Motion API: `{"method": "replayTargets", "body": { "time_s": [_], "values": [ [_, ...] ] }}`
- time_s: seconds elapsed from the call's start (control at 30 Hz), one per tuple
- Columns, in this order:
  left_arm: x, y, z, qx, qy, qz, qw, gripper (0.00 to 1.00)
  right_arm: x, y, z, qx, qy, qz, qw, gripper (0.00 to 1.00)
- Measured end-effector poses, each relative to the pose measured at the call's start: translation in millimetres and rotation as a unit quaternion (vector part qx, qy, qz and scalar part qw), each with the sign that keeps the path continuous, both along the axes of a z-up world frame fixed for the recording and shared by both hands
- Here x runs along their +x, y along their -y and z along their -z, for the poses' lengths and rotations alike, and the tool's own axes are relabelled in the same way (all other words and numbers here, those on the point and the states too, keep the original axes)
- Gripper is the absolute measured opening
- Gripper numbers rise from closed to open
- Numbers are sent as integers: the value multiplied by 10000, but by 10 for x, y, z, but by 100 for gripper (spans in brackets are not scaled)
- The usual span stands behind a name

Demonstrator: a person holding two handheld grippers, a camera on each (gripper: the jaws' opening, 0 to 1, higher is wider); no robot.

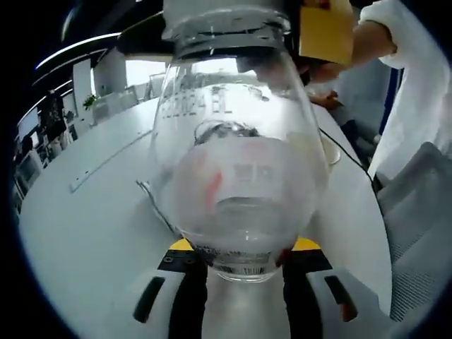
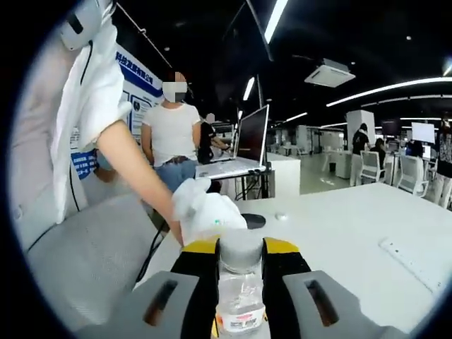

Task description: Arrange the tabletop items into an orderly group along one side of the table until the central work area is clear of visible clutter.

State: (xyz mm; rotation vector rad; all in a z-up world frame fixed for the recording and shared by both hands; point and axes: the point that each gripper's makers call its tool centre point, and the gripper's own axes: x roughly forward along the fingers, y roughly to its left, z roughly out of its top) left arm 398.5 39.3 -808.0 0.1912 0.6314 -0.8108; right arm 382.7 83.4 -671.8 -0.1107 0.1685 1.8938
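**Ana:** Bottles in both grippers, then. The left hand-held gripper (image 1: pixel 244 272) is clamped on a clear bottle (image 1: pixel 236 169), which is close against the lens and above the white surface (image 1: pixel 85 233), with its neck pointing away from the jaws.

**Ben:** Thin transparent plastic, rounded walls, printed lettering. It looks empty, so light, but smooth, slippery and easily dented. Grip low, near the stiffer base, as now.

**Ana:** The right hand-held gripper (image 2: pixel 240 282) is closed around a small bottle (image 2: pixel 240 296) with a grey cap and a label band.

**Ben:** Same advice: hold the body under the cap. A gloved hand (image 2: pixel 205 212) sits just beyond it, and a pale bar (image 2: pixel 417 261) lies farther along the surface.
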Motion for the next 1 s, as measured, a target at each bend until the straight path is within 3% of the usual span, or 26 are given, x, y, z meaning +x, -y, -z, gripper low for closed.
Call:
{"method": "replayTargets", "body": {
  "time_s": [0.4,0.67,1.0],
  "values": [
    [211,-271,-148,128,137,8,9998,38,176,-249,-150,153,94,207,9996,18],
    [346,-607,-204,428,179,-33,9989,38,287,-527,-203,250,208,408,9986,18],
    [551,-914,-173,718,241,352,9965,38,484,-789,-187,221,385,830,9956,18]
  ]
}}
